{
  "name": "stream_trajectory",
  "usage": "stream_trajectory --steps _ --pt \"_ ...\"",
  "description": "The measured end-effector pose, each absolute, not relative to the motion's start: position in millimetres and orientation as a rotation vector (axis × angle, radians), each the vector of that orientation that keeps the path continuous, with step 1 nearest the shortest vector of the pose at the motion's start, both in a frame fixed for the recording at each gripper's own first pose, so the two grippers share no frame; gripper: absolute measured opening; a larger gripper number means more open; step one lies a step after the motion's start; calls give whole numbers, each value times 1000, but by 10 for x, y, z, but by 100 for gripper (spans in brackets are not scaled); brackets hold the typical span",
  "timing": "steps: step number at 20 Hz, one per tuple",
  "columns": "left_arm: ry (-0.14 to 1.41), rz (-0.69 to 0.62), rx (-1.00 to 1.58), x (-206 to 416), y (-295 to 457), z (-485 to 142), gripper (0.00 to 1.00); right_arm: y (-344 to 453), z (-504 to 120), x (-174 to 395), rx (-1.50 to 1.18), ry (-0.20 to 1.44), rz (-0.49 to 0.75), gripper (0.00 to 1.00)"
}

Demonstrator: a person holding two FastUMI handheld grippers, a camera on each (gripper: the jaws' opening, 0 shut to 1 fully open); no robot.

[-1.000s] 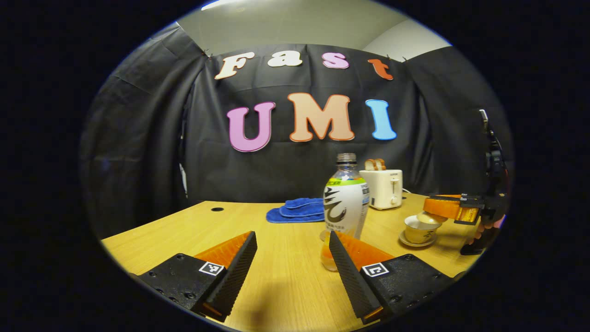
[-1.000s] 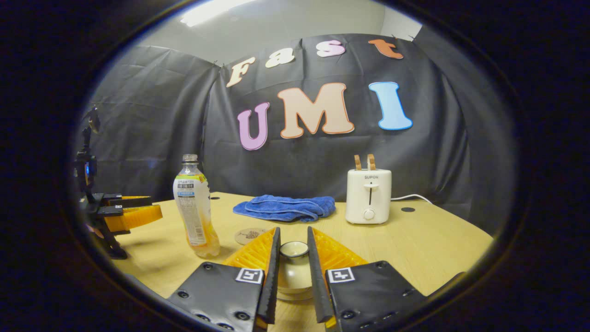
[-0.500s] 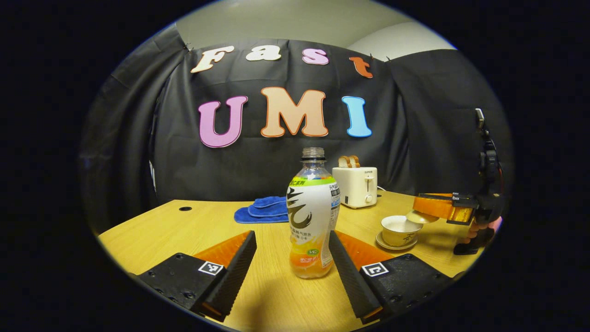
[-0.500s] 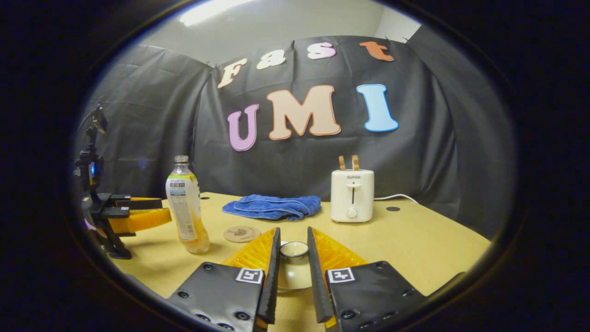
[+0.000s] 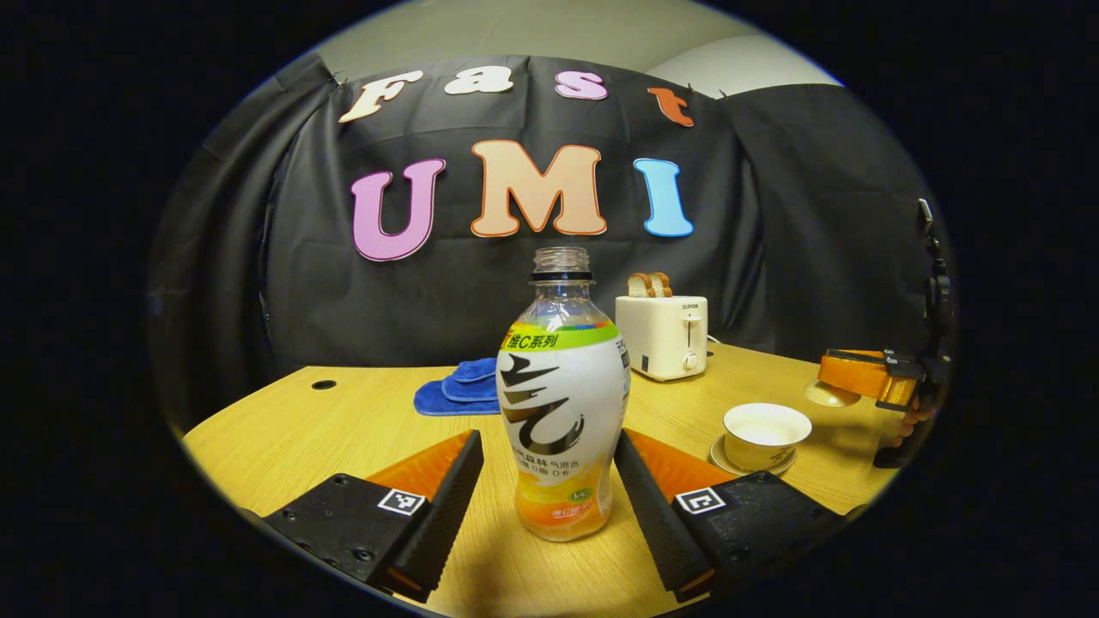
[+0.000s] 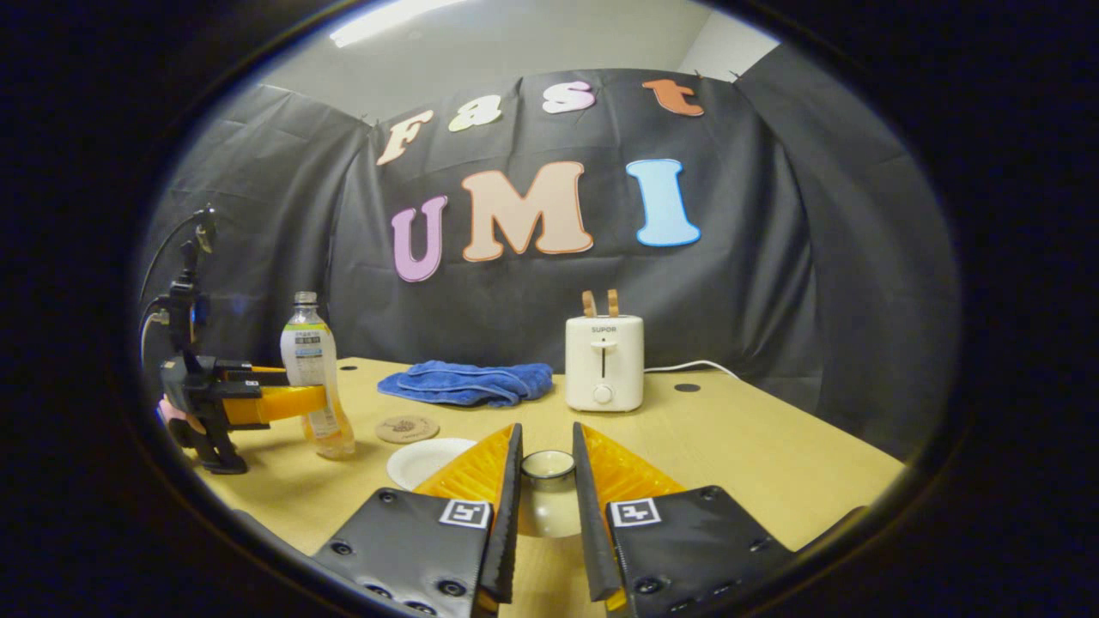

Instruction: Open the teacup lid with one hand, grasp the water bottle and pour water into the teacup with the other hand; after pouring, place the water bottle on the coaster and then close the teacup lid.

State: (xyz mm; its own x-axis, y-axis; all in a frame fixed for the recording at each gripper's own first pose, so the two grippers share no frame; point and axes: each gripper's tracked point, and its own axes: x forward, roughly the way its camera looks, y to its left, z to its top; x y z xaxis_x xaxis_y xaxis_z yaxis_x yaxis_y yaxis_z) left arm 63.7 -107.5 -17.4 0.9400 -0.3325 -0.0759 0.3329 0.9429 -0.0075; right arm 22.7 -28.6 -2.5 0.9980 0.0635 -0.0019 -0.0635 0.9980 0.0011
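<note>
Since a second ago, my left gripper (image 5: 549, 493) has swung toward the clear plastic water bottle with the white and green label and orange drink at its bottom (image 5: 562, 403), so that it now stands upright between my two black ribbed fingers (image 5: 451, 493). They are spread wide, with a gap on each side, not touching it. My right gripper (image 6: 547, 502) has meanwhile carried the small cream ceramic teacup lid (image 6: 547, 498) up and away from the cream ceramic teacup (image 5: 764, 433), and its fingers stay closed narrowly on the lid from both sides.

Taking the bottle as my mark on the light wooden table (image 5: 361, 421): the teacup sits uncovered on its saucer (image 5: 721, 455) to the bottle's right, well apart. My right gripper (image 5: 859, 382) hangs further right still, beyond the cup, holding the lid in the air. Behind the bottle to its right stands a white toaster with two slices of bread in its slots (image 5: 663, 335). Behind the bottle to its left lies a folded blue towel (image 5: 459, 390). In the right gripper view, the round brown coaster (image 6: 406, 427) lies just beside the bottle (image 6: 313, 386), between it and the towel (image 6: 468, 382). The bottle has no cap on its neck.
</note>
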Motion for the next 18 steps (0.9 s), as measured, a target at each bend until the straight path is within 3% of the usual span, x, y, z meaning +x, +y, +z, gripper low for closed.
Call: stream_trajectory --steps 4,8,12,18 --pt "80 -343 15 768 -1153 -185 89 -295 -22 234 1 3 63 36" --pt "94 -355 32 829 -1216 -219 68 -296 -26 239 1 3 64 36" --pt "99 -338 88 816 -1243 -240 60 -300 -27 239 1 2 63 36" --pt "90 -224 692 846 -967 -276 58 -320 -27 242 1 4 61 36"
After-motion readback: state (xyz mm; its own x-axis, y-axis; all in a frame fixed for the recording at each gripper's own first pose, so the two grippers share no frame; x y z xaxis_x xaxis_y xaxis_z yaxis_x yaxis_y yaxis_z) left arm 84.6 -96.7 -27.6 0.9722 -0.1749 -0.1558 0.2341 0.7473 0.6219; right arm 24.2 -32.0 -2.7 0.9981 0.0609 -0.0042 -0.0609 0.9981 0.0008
